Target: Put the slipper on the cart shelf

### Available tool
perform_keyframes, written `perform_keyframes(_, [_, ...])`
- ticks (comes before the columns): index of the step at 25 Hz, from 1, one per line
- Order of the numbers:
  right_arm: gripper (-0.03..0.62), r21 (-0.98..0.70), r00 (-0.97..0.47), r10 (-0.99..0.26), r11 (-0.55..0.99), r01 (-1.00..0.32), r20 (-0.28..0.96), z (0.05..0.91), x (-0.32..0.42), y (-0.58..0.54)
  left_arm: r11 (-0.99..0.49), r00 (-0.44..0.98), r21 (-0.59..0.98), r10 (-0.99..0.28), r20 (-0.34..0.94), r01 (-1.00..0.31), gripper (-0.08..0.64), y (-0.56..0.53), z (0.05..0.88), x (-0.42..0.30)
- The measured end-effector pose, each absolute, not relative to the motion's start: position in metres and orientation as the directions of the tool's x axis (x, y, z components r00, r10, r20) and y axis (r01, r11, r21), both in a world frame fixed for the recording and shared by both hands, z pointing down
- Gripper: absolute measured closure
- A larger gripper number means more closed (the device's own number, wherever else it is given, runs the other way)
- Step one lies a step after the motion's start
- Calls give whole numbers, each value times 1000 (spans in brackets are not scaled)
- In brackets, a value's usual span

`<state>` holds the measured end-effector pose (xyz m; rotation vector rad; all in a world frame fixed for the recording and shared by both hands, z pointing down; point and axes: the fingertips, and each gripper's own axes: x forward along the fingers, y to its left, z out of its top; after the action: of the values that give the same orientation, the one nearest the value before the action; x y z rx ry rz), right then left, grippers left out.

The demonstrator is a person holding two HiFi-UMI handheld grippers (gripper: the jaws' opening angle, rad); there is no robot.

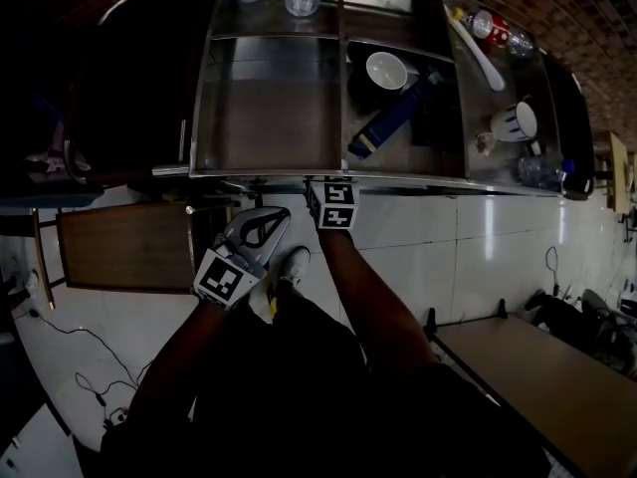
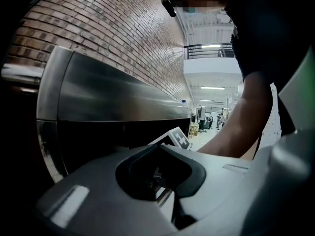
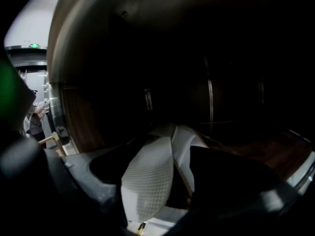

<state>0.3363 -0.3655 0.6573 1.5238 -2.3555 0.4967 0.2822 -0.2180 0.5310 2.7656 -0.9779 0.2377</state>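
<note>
The right gripper point(image 3: 157, 161) is spread, with the white slipper point(image 3: 147, 181) between its jaws. The dark cart shelf point(image 3: 275, 156) hides the slipper's far end. The left gripper point(image 1: 277, 217) is pressed together

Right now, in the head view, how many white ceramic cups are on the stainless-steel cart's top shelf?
2. One white ceramic cup sits in the stainless-steel cart's middle compartment; the second white ceramic cup in the right compartment. Others may be hidden beyond the frame's top edge.

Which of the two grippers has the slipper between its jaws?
The right gripper: the white slipper lies between its open jaws, inside the cart shelf. The left gripper is shut and empty, outside the shelf.
</note>
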Motion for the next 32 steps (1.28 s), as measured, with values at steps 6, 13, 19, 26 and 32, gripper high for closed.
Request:
perform_keyframes(6, [190,-106,-409,-826,401,-910,387,646,347,-349,-746,750,115,-627,211,-656,558,-215,525,274])
perform_keyframes(13, [190,-102,-471,-807,467,-878,356,622,344,-304,-737,736,84,-646,202,-670,558,-198,512,266])
perform_keyframes(19, [222,-126,-617,-737,608,-784,278,576,312,-248,-722,721,65,-672,170,-688,558,-179,486,256])
perform_keyframes(26, [498,-116,-737,-656,729,-674,161,491,295,-201,-716,716,45,-688,119,-696,558,-152,447,248])
perform_keyframes(32, [592,-76,-826,-552,824,-562,117,448,273,-161,-696,696,50,-708,117,-716,558,-124,431,236])
